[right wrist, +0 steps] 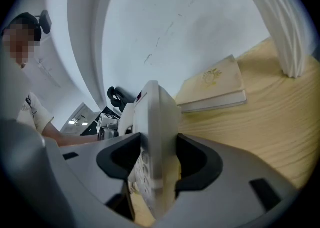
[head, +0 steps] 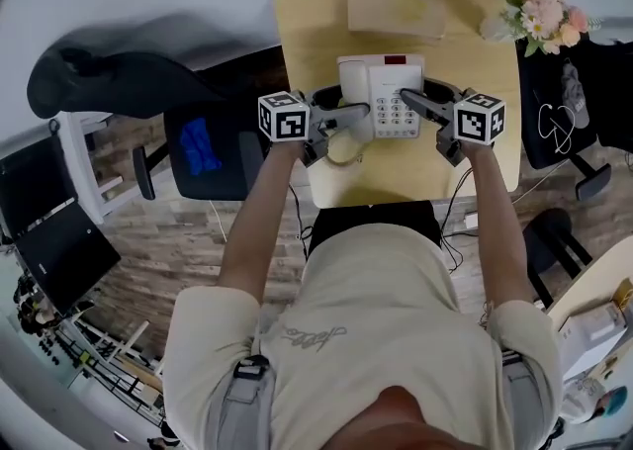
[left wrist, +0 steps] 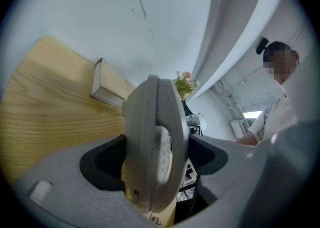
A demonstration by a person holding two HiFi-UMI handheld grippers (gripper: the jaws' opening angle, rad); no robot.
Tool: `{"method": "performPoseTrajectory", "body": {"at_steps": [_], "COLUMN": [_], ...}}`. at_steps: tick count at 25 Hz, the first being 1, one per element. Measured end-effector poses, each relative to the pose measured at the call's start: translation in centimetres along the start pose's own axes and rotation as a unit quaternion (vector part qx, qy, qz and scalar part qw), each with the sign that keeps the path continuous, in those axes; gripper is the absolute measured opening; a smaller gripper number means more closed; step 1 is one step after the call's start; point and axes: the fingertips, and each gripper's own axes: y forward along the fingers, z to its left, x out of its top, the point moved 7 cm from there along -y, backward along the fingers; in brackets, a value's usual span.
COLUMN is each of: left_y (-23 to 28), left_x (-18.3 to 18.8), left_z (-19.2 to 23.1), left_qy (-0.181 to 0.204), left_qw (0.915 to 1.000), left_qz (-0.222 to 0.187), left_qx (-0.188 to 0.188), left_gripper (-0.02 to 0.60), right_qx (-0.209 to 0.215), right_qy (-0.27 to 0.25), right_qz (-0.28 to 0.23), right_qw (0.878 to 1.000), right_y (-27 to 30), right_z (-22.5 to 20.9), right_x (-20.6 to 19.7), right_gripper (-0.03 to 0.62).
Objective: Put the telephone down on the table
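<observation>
A white desk telephone (head: 384,92) with a keypad and a red display strip is held over the light wooden table (head: 316,43). My left gripper (head: 346,122) is shut on its left side and my right gripper (head: 415,102) is shut on its right side. In the left gripper view the telephone (left wrist: 155,137) stands edge-on, clamped between the jaws of the left gripper (left wrist: 155,159). The right gripper view shows the telephone (right wrist: 152,132) the same way, pinched in the right gripper (right wrist: 152,162). Whether its underside touches the table I cannot tell.
A tan book (head: 396,1) lies at the table's back edge. A bunch of pink and white flowers (head: 539,8) stands at the back right corner. A black chair (head: 213,146) sits left of the table. A person in white (left wrist: 272,117) is nearby.
</observation>
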Motion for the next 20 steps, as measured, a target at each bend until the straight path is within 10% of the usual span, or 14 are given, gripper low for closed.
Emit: {"method": "performPoseTrajectory", "body": {"at_steps": [20], "left_y": [1.5], "left_x": [-1.5], "left_z": [5.4], "left_qy": [-0.088], "left_qw": [0.9958], "left_qz": [0.015], "left_qx": [0.022], "left_gripper": [0.388], "right_qx": [-0.004], "right_qy": [0.079], "right_qz": [0.044], "right_qw": [0.996], "right_y": [3.2], "right_z": [-5.3], "right_x": [-1.8], "right_gripper": [0.215]}}
